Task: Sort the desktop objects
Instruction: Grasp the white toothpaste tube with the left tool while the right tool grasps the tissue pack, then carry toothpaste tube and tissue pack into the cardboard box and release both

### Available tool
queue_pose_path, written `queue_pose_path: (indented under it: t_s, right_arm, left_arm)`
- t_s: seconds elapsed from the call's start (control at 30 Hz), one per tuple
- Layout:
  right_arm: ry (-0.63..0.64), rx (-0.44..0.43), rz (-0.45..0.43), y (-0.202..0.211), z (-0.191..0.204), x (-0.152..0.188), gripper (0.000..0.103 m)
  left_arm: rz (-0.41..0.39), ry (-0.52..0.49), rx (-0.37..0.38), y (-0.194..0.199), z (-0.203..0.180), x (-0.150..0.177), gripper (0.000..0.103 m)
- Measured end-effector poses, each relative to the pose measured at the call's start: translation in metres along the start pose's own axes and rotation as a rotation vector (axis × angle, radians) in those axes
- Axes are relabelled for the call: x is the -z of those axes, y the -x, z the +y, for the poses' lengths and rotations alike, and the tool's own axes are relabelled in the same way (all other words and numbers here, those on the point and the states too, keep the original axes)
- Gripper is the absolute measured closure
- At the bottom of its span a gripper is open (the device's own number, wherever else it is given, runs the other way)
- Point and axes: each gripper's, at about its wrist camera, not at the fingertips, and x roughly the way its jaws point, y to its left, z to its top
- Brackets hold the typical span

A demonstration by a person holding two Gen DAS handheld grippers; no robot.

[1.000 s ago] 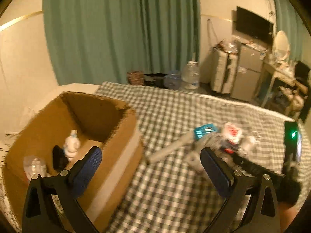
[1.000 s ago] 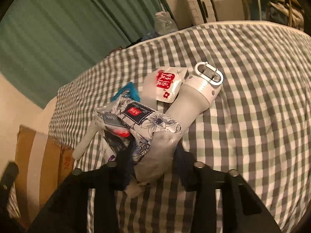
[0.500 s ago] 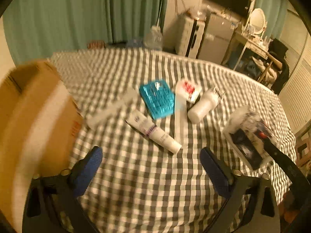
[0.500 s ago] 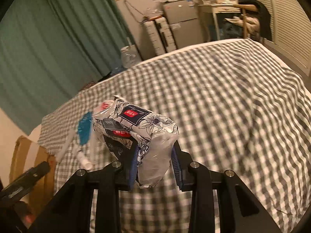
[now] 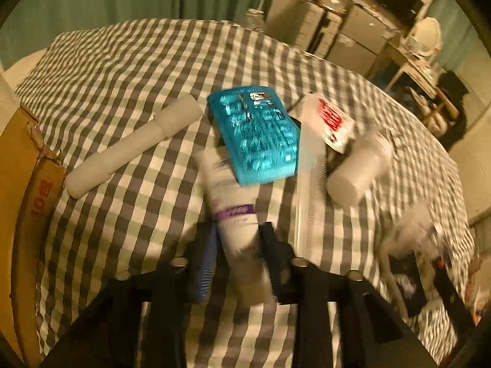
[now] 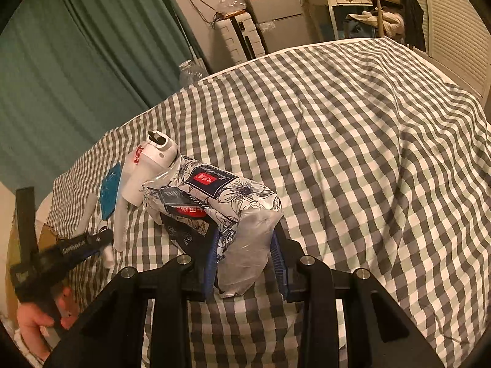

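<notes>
The left gripper (image 5: 239,251) sat nearest its camera with its jaws drawn in on either side of a white tube (image 5: 234,211) with a purple band; they looked closed on it, though blur made actual contact hard to confirm. The tube's far end seemed tucked under a blue packet (image 5: 256,133), so lifting it could have dragged that packet along.

The right gripper (image 6: 245,254) was clamped on the clear plastic end of a floral pack (image 6: 221,193), which seemed lifted off the checked cloth (image 6: 353,141).

By my reading, the sorting was only partly done. Two things were in hand, and several lay loose on the cloth beyond the tube. These were a clear comb-like strip (image 5: 310,190) just right of the tube, the blue packet beside it, and a white bottle (image 5: 357,168) further right. A pale roll (image 5: 132,147) lay off to the left, and a red-and-white sachet (image 5: 333,122) lay further back.

The box (image 5: 18,184) showed only as an edge at far left, and its contents were out of sight. How much had been sorted into it could not be told.

Both held things were yet to be placed, and about five more remained on the cloth.
</notes>
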Motion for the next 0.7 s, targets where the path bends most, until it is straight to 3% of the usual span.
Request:
queue_pose_path:
  t_s: [0.13, 0.3, 0.37, 0.6, 0.7]
  right_arm:
    - [0.038, -0.022, -0.006, 0.006, 0.012, -0.006, 0.072]
    - [0.08, -0.051, -0.021, 0.034, 0.036, -0.004, 0.072]
    - [0.09, -0.074, -0.026, 0.048, 0.046, -0.001, 0.072]
    - [0.203, -0.13, -0.074, 0.127, 0.102, 0.007, 0.072]
    - [0.253, -0.176, -0.117, 0.163, 0.136, 0.004, 0.072]
  left_arm:
    - [0.003, 0.022, 0.081, 0.028, 0.022, 0.02, 0.078]
    - [-0.069, -0.086, 0.053, 0.081, 0.026, 0.047, 0.078]
    - [-0.081, -0.1, 0.08, 0.106, 0.03, 0.056, 0.078]
    - [-0.158, -0.099, 0.131, 0.195, 0.051, 0.04, 0.078]
    - [-0.223, -0.115, 0.107, 0.24, 0.065, 0.022, 0.077]
